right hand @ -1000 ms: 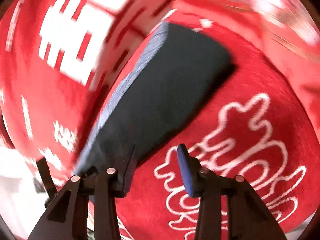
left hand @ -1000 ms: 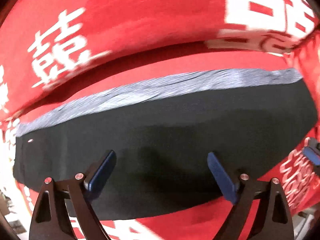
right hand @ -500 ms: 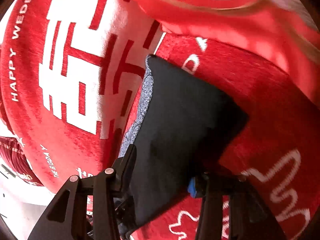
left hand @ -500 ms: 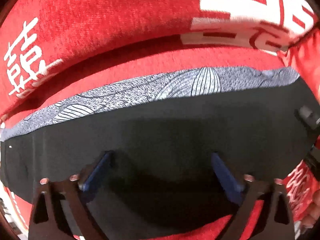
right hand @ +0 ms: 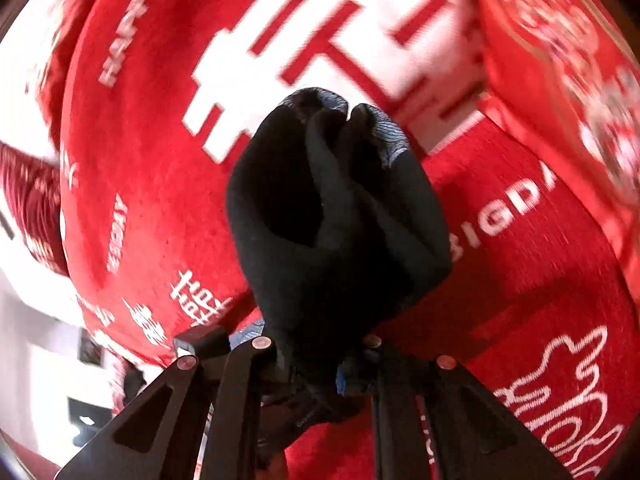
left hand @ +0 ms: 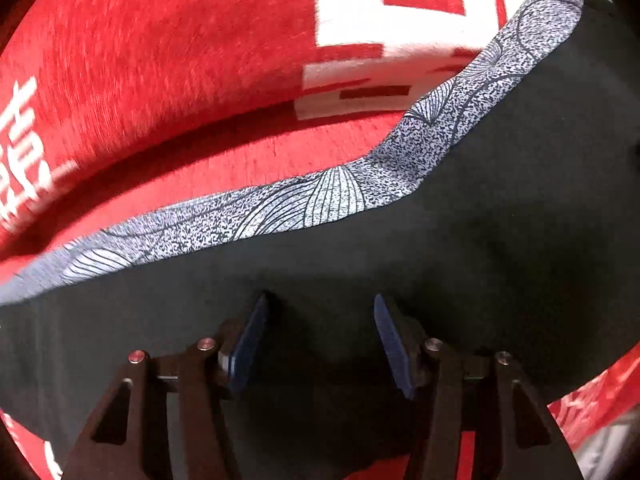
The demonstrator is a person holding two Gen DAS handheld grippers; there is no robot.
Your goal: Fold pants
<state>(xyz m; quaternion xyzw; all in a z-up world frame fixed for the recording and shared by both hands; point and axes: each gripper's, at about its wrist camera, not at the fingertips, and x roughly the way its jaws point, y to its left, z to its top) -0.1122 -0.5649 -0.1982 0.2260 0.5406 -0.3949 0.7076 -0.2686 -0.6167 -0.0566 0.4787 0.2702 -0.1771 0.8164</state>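
- Left gripper (left hand: 318, 334), black-framed with blue-padded fingers (left hand: 246, 346): fingers stand apart, with dark cloth spread in the gap and nothing visibly pinched. They are noticeably closer together than half a second ago, so a grasp looks to be under way rather than finished.
- Black pants with a grey leaf-patterned waistband (left hand: 400, 280): in the left view they lie mostly flat on the red cloth, the patterned band (left hand: 304, 208) running from lower left up to the upper right. That right end now climbs steeply where a moment ago the band ran nearly level; I take it the right side is being lifted.
- Red fleece bedspread with white characters and lettering (left hand: 160, 80): it carries the garment and fills the background of both views. Whether a bed or a desk lies beneath it cannot be told.
- Right gripper (right hand: 316, 364), same build: fingers are clamped on a bunched end of the pants (right hand: 336, 216), only a sliver of blue pad showing beside the cloth. Half a second ago this end lay flat between the fingers; now it is gathered into a rounded wad held up above the bedspread.
- Reading for the task: the right end has left the surface, so a fold across toward the left side appears to have started; the crease is not yet laid.
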